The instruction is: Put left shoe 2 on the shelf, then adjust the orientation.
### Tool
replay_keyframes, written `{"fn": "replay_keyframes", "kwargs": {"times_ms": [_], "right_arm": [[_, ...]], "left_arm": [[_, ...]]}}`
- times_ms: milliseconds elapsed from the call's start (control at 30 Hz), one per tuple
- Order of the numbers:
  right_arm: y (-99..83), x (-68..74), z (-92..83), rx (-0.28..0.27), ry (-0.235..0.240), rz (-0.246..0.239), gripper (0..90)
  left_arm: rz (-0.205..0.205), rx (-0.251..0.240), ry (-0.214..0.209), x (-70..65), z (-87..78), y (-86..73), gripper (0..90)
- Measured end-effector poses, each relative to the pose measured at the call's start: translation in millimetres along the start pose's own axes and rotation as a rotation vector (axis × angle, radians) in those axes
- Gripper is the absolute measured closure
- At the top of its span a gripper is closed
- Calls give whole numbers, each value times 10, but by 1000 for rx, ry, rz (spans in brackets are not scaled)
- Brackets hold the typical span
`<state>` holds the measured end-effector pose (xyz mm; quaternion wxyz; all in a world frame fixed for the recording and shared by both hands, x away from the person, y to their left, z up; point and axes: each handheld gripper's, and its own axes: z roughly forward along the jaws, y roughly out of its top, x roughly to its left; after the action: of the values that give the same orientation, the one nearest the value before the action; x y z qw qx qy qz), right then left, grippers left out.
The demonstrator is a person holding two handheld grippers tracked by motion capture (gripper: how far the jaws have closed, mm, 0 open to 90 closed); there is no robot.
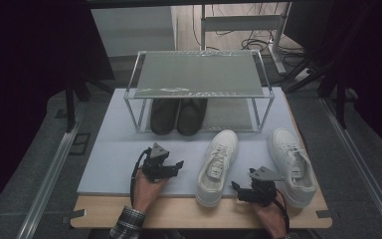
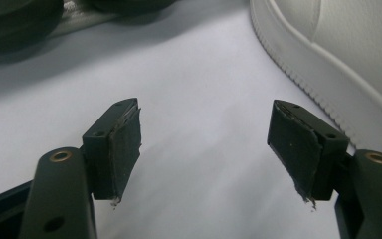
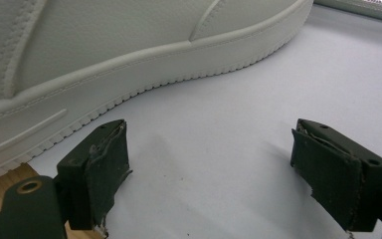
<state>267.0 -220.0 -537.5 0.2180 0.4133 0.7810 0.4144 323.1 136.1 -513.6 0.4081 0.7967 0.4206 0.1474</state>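
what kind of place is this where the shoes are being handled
Probably a lab or recording setup, not a home. A small shoe rack stands on a pale mat on a table, cables trail over the floor behind, and dark curtains hang at both sides.

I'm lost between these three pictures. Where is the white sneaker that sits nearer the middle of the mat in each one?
High view: the middle white sneaker lies just right of centre, toe pointing toward the rack.
Left gripper view: its side and ribbed sole fill the upper right corner.
Right gripper view: its side and sole run across the top left.
Shared landmark: the pale mat under it, also seen in both gripper views.
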Motion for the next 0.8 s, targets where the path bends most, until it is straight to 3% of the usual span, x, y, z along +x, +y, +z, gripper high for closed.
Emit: {"fn": "replay_keyframes", "kwargs": {"times_ms": [467,600,767,800], "right_arm": [[7,7,-23,3,1,4,141],[29,-1,-52,6,5,9,142],[61,6,-98,16,23,27,140],[69,8,-110,17,27,30,135]], "left_arm": [[-20,12,38,4,-225,-316,214],[-12,18,57,-15,-252,-429,204],[44,-33,86,-56,-240,-530,189],[39,-34,88,-61,-238,-531,184]]}}
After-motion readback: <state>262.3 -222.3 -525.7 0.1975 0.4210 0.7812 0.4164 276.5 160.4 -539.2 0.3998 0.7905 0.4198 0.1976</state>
